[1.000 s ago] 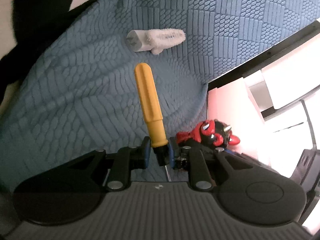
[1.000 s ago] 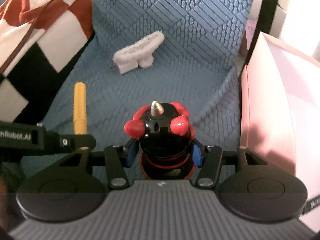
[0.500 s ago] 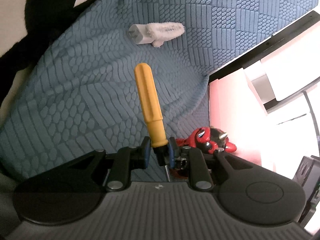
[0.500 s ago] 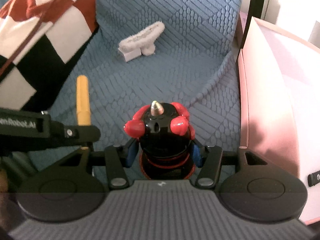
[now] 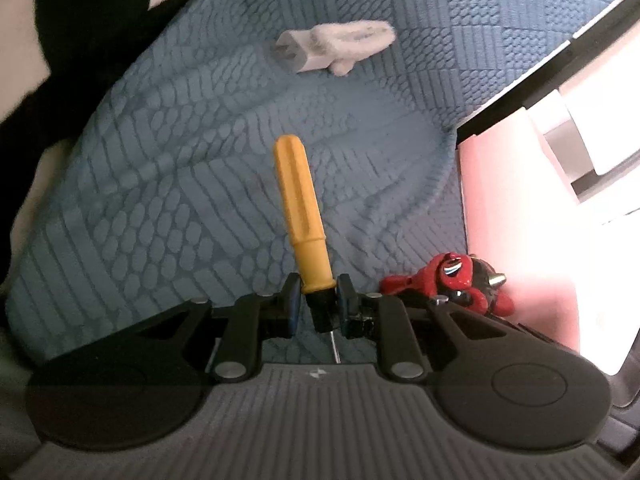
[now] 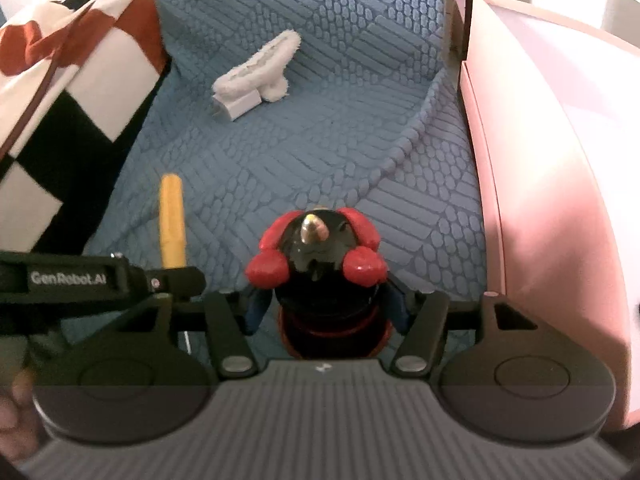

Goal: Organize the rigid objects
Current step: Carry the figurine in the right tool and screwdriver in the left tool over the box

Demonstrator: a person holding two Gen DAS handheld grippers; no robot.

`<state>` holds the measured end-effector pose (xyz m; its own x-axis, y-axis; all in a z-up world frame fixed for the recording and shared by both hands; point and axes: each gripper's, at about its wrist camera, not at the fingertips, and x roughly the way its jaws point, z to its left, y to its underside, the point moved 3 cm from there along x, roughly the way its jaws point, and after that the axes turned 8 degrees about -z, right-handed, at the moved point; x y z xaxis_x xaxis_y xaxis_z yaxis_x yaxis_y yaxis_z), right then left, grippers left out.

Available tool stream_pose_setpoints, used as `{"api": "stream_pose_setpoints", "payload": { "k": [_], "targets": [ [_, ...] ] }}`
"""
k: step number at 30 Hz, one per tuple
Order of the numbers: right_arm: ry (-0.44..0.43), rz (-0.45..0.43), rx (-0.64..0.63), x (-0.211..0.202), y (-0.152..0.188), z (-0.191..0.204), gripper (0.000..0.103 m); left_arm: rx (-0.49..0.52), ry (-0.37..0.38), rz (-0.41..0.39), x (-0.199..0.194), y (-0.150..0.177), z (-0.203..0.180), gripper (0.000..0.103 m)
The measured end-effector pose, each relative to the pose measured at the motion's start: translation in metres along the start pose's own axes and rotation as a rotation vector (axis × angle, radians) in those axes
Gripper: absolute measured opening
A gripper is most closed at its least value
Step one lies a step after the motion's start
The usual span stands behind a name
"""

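My left gripper [image 5: 318, 300] is shut on a screwdriver [image 5: 302, 208] at the base of its yellow handle. The handle points away over the blue textured cover [image 5: 168, 200], and the thin metal shaft runs back under the jaws. In the right wrist view the same screwdriver [image 6: 172, 224] stands at the left. A red and black toy figure [image 6: 320, 256] with a metal spike on top stands between the fingers of my right gripper [image 6: 326, 312]. Its jaws are opening, and the blue pads stand a little off the figure's sides. The left wrist view shows the toy figure [image 5: 448, 280] at the lower right.
A white fuzzy object with a plug-like end [image 6: 256, 72] lies farther off on the blue cover. A pink box [image 6: 560, 160] runs along the right side, close to the toy. A red, white and black checkered blanket [image 6: 60, 80] is heaped at the left.
My right gripper's jaws have spread away from the toy figure, which they gripped before. The left gripper keeps hold of the screwdriver, and both views have tilted slightly.
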<state>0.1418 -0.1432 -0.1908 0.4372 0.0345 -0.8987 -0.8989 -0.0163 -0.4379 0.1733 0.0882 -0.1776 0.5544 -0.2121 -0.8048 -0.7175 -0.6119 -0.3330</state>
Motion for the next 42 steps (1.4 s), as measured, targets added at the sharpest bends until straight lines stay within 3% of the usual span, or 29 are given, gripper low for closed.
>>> {"api": "stream_pose_setpoints", "payload": {
  "k": [11,17,21,26,31,42],
  "targets": [
    [0.019,0.005,-0.004,0.007,0.000,0.002,0.060,-0.016,-0.026,-0.032,0.005,-0.001,0.006,0.028],
    [0.037,-0.017,-0.017,0.004,-0.006,-0.004,0.060,0.010,0.030,-0.048,0.012,-0.002,-0.005,0.028],
    [0.040,0.003,-0.027,0.006,0.000,-0.004,0.060,0.048,0.067,-0.049,0.018,-0.003,-0.017,0.028],
    [0.041,0.019,-0.035,0.003,0.004,-0.007,0.060,0.121,0.040,-0.036,0.028,-0.001,-0.026,0.028],
    [0.041,0.021,-0.075,0.000,0.009,-0.004,0.060,0.146,0.068,-0.017,0.037,0.000,-0.030,0.028],
    [0.044,0.018,-0.088,-0.002,0.011,-0.001,0.060,0.283,0.017,-0.013,0.053,0.000,-0.044,0.027]
  ]
}}
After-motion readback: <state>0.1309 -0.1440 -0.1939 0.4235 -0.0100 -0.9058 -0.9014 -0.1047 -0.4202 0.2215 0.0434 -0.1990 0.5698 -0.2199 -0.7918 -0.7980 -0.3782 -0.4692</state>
